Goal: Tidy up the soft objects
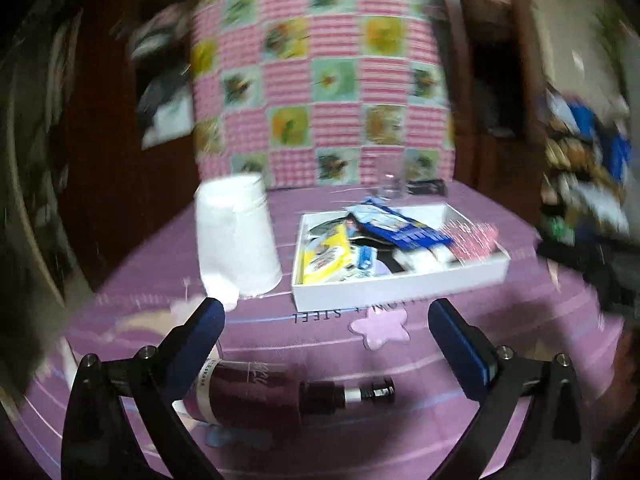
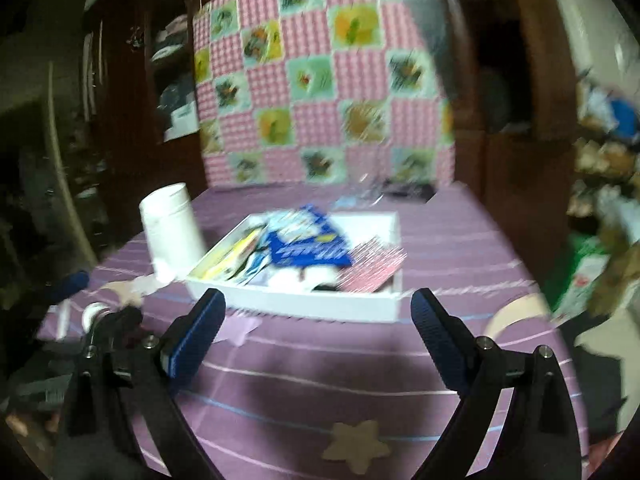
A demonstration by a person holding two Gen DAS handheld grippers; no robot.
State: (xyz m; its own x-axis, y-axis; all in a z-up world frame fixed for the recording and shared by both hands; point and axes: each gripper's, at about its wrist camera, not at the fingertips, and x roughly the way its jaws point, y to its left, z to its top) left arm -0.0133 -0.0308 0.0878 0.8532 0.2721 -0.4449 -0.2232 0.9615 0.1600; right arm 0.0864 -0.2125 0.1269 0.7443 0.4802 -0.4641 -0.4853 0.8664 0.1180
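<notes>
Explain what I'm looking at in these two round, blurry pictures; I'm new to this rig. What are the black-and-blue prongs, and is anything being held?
Each picture comes from a wide-angle camera mounted on a hand-held tool, looking forward along its two blue-padded fingers. One shows the left tool, the other the right tool. Both stand open and hold nothing. Ahead, on the purple tablecloth, sits a white tray piled with soft packets, including a blue packet and a yellow packet. Left of the tray stands an upside-down white cup. A dark maroon tube lies on the cloth below the left tool, untouched. The blur comes from movement.
</notes>
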